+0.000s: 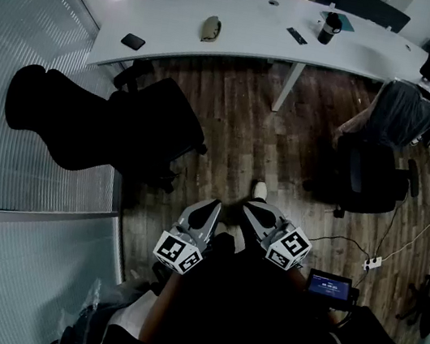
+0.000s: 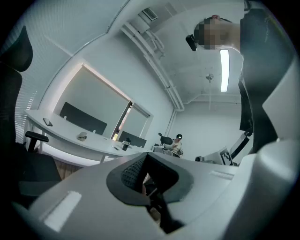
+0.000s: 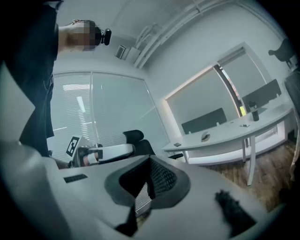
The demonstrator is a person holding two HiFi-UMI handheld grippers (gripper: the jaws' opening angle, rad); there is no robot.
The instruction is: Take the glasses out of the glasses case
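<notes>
The glasses case (image 1: 211,28), a small tan oval, lies shut on the long white curved desk (image 1: 246,41) at the far side of the room. It also shows far off as the case (image 2: 82,136) in the left gripper view and the case (image 3: 205,137) in the right gripper view. My left gripper (image 1: 206,211) and right gripper (image 1: 257,212) are held close to my body, side by side over the wooden floor, well short of the desk. The jaws of both the left gripper (image 2: 146,180) and the right gripper (image 3: 149,180) are shut with nothing between them.
On the desk lie a black flat device (image 1: 132,41), a dark remote (image 1: 297,36) and a black mug (image 1: 329,28). A black office chair (image 1: 100,122) stands at left by the glass wall, another chair (image 1: 375,154) at right. A power strip (image 1: 372,262) lies on the floor.
</notes>
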